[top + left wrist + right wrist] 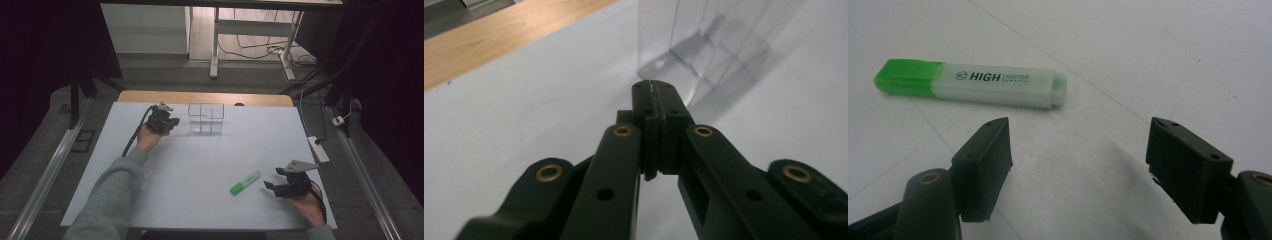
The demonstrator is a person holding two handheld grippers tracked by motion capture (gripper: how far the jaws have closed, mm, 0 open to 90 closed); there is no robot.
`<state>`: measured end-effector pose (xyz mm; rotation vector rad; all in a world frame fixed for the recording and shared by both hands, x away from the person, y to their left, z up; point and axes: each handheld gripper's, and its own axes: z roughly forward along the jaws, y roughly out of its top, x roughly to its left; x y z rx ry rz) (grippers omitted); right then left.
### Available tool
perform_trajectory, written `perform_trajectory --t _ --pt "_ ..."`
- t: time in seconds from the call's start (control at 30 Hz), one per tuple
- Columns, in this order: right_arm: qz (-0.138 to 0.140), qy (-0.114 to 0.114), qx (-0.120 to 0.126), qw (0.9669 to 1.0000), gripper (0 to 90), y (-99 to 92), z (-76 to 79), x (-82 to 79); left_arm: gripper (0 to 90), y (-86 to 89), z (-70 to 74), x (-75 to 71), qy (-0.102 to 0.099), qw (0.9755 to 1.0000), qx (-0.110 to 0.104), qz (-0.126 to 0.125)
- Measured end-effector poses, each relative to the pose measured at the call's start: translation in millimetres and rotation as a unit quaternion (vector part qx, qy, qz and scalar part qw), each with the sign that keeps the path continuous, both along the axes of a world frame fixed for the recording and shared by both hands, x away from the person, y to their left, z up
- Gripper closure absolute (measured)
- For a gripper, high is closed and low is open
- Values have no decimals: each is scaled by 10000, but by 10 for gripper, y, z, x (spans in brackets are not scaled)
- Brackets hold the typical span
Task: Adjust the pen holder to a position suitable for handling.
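Two grippers (169, 121) (274, 181) low, well apart.

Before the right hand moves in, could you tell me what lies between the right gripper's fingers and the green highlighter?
Nothing: in the right gripper view, bare white table separates the open right gripper from the green plastic highlighter, which lies flat just ahead.

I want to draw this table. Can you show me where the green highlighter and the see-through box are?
green highlighter (993, 85): right gripper view, on the pale barrel by the lettering.
see-through box (205, 119): high view, on its clear front wall.
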<state>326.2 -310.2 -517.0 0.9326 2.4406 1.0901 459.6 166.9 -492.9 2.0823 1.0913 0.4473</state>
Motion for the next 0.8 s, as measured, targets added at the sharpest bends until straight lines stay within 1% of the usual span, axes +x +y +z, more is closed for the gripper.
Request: perform_trajectory --t 0.07,0.13,0.23,0.27,0.3,0.33,0.4,0.43,0.5,0.57,0.6,0.67,0.73,0.8 --pt "-25 -7 33 10000 257 -5 5 5 863 49 -5 -102 23 9999 -88 -53" --pt "-32 -18 82 10000 257 -8 6 12 828 95 -22 -212 60 9998 -139 -129" --pt "-36 -20 95 9999 259 -13 13 19 715 147 -30 -393 15 9998 -42 -194" --pt "-32 -32 94 9999 258 -17 14 20 663 169 -29 -454 22 9998 -73 -193" --pt "-36 -42 103 9999 258 -20 14 21 618 192 -31 -518 28 9997 -149 -178" --pt "-45 -44 111 9999 259 -24 15 20 595 211 -35 -582 40 9996 -211 -179" --pt "-52 -45 143 9999 259 -29 19 17 551 235 -40 -700 91 9994 -214 -243" --pt "-58 -40 145 9999 259 -30 21 16 532 244 -36 -764 82 9995 -180 -261" --pt "-50 -63 136 9999 259 -31 31 12 507 258 -27 -896 42 9993 -194 -317" --pt "-65 -89 187 9998 260 -29 44 14 479 267 -20 -1019 67 9988 -216 -432" --pt "-56 -83 175 9998 260 -31 52 17 470 265 -21 -1084 84 9986 -210 -472" --pt "-49 -86 177 9998 261 -30 57 21 441 266 -25 -1212 109 9983 -125 -560" --pt "-58 -84 151 9998 262 -32 58 19 422 288 -37 -1330 163 9982 -167 -543" --pt "-68 -86 153 9998 262 -37 60 19 405 317 -54 -1433 171 9984 -188 -496"
